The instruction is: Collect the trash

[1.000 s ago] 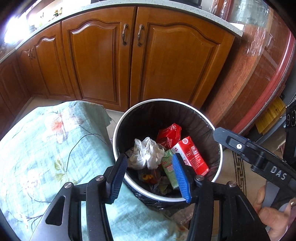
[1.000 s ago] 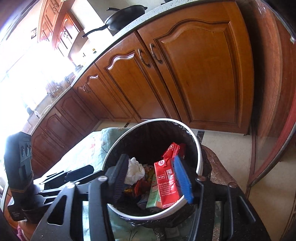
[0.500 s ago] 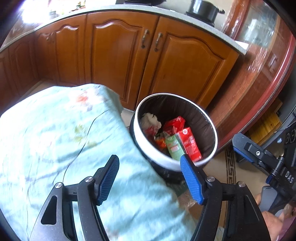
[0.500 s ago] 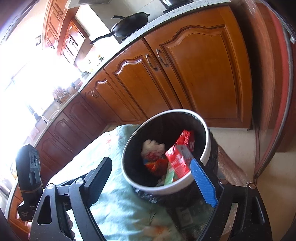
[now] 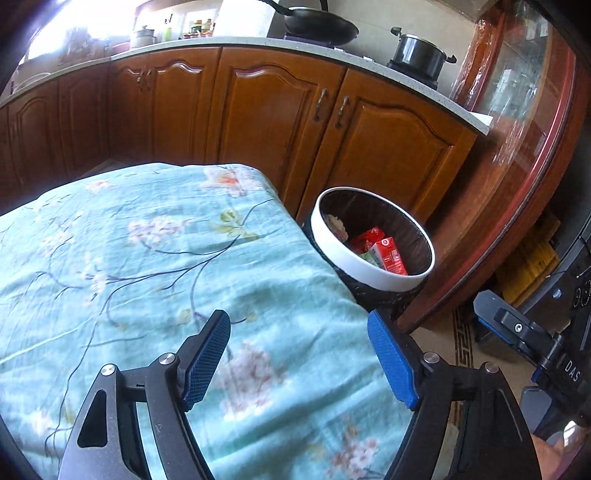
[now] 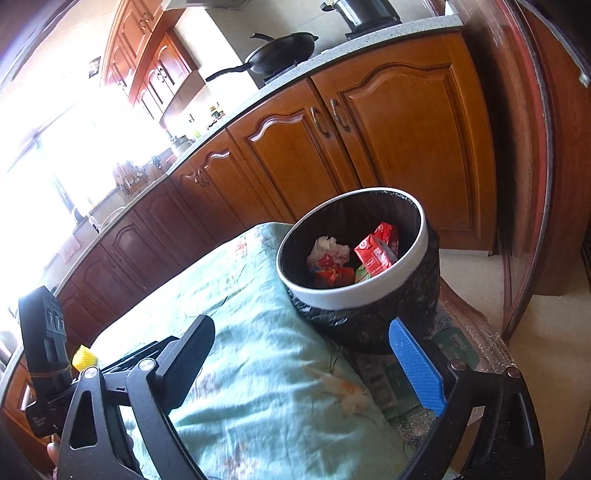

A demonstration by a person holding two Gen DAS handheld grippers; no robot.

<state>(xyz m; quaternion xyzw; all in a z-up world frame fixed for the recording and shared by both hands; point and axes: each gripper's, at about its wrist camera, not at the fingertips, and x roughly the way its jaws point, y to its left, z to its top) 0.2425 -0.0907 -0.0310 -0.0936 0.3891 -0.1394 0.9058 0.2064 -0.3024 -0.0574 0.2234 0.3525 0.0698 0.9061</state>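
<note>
A round bin with a white rim (image 5: pixel 354 258) (image 6: pixel 354 295) and a black liner stands beside the table's far right corner. Inside lie a red carton (image 5: pixel 389 254) (image 6: pixel 375 253), a crumpled white tissue (image 6: pixel 328 247), a green carton and red wrappers. My left gripper (image 5: pixel 299 354) is open and empty above the floral cloth. My right gripper (image 6: pixel 314 354) is open and empty, short of the bin. The left gripper's body shows in the right wrist view (image 6: pixel 44 354), at the lower left.
The table wears a pale green floral cloth (image 5: pixel 147 266) (image 6: pixel 258 387). Wooden cabinets (image 5: pixel 280 122) run behind, with a black pan (image 5: pixel 317 22) and a pot (image 5: pixel 417 55) on the counter. A red curved cabinet (image 5: pixel 517 184) stands right.
Both grippers have pulled back and up from over the bin and opened wider. The bin now sits farther off, and more of the cloth shows.
</note>
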